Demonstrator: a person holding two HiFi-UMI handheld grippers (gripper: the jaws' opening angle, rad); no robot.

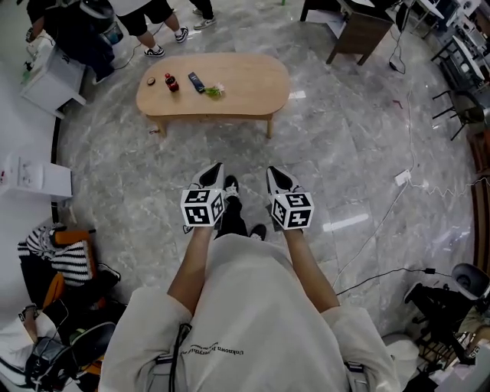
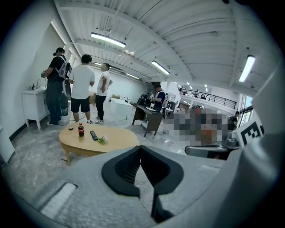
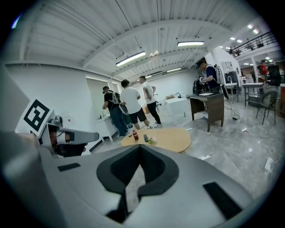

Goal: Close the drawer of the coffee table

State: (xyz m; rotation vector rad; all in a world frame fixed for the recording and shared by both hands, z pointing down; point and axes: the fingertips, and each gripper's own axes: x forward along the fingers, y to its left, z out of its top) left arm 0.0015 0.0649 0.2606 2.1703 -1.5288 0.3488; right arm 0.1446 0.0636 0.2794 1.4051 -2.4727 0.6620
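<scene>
The oval wooden coffee table [image 1: 230, 76] stands on the marble floor, well ahead of me. Its front apron faces me; from here I cannot make out a drawer in it. A small red bottle [image 1: 171, 83], a dark remote [image 1: 197, 82] and a green-wrapped item [image 1: 213, 91] lie on its top. My left gripper [image 1: 217, 170] and right gripper [image 1: 272, 172] are held side by side at waist height, far short of the table. Both are shut with nothing between the jaws. The left gripper [image 2: 140, 148] view shows the table [image 2: 116, 141] in the distance, as does the right gripper [image 3: 140, 147] view [image 3: 171, 139].
Several people [image 1: 145, 23] stand beyond the table at the far left, by a white cabinet [image 1: 53, 80]. A dark desk [image 1: 360, 31] stands at the back right. Cables [image 1: 383, 222] run over the floor on my right. Bags and clothes [image 1: 61, 260] are piled at my left.
</scene>
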